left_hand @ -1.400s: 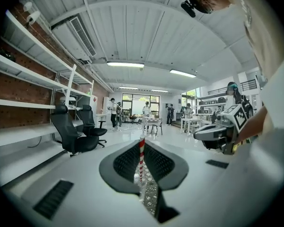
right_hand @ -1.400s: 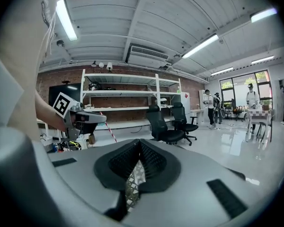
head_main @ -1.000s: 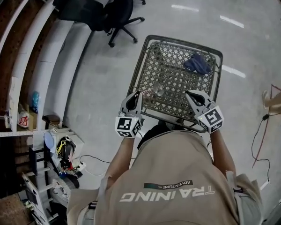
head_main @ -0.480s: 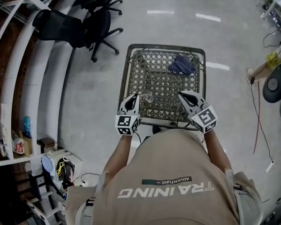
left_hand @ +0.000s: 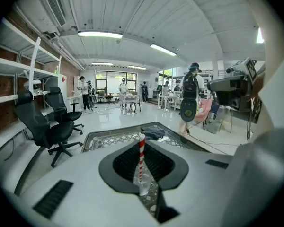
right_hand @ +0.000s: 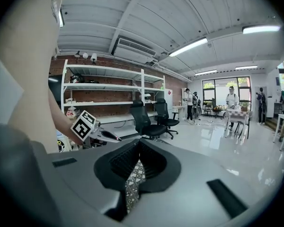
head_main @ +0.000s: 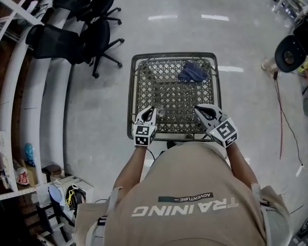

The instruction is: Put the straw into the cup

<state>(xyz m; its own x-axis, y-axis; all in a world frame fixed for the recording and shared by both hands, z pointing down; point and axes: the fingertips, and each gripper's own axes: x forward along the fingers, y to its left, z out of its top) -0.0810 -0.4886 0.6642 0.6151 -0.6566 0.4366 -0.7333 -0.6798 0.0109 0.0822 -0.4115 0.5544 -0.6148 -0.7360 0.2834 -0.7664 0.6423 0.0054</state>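
Observation:
A red-and-white striped straw [left_hand: 141, 155] stands upright between the jaws of my left gripper [left_hand: 143, 143], which is shut on it. Something clear and translucent [left_hand: 142, 181] wraps the straw's lower end; I cannot tell whether it is the cup. In the head view the left gripper [head_main: 152, 108] hovers over the near left part of a mesh cart top [head_main: 131, 96], with a faint clear thing [head_main: 160, 111] at its tip. My right gripper [head_main: 196, 107] is over the near right part, its jaws meeting at the tips [right_hand: 138, 145] with nothing between them.
A dark blue cloth [head_main: 193, 72] lies at the cart top's far end. Black office chairs [head_main: 87, 35] stand to the left by white shelving [head_main: 36, 86]. A black round device [head_main: 290, 53] and people are off to the right. Cables [head_main: 282, 117] trail on the glossy floor.
My left gripper has sunk toward the cart top's near edge with the straw in it. The right gripper has stayed over the near right part.

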